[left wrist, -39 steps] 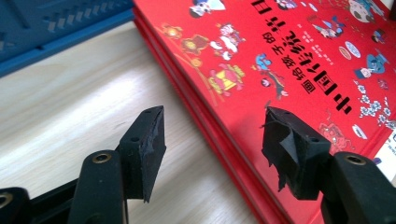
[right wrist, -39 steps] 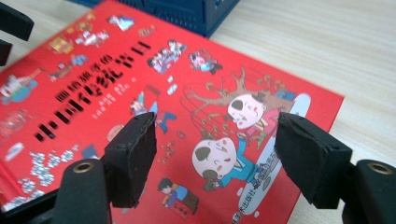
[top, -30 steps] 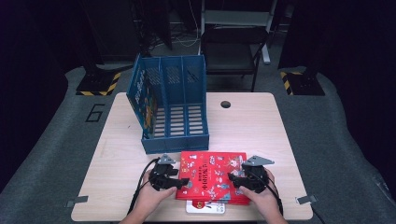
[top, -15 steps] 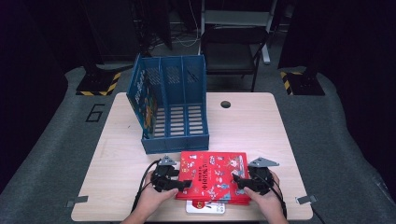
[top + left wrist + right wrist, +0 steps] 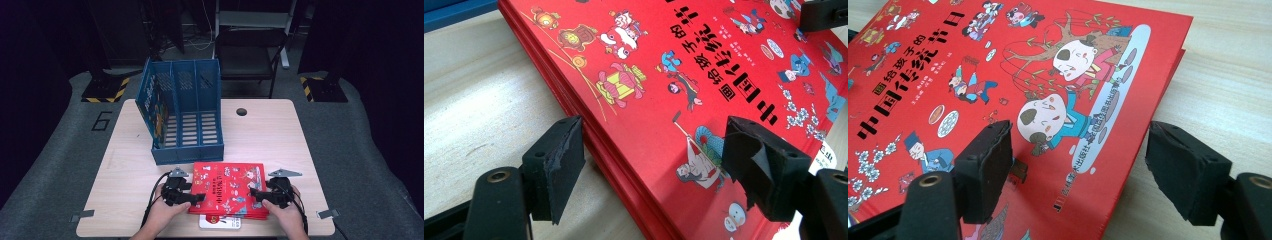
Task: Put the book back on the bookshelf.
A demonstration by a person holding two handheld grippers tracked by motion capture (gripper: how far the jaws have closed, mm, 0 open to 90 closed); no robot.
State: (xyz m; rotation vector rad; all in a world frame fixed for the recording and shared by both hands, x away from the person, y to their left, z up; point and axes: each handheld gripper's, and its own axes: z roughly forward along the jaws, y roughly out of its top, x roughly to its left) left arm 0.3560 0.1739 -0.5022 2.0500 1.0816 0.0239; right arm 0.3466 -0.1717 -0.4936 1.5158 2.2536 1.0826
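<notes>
— Red covers sat nearest: the stack of red books lay flat at the six o'clock edge of the bench, over a white booklet that poked out beneath. Which step was that?

— Judging by the hands, the start of a lift. The left gripper straddled the stack's nine o'clock edge and the right gripper its three o'clock edge. Neither was clamped.

— So the jaws were open?

— Both wide. In the left gripper view the left gripper had just been opening, one pad on the bench side of the spines and the other above the cover, with the books' edge between them and no pad pressing. In the right gripper view the right gripper stood the same way, across the corner of the cover.

— And the hands?

— Forearms came in from six o'clock, each hand low, its gripper turned inward toward the other.

— The next move?

— Probably closing on both edges together, evenly, so the stack would not fan apart. Farther off, at eleven o'clock from the books, the blue file rack stood with bare slots, a likely destination.
</notes>
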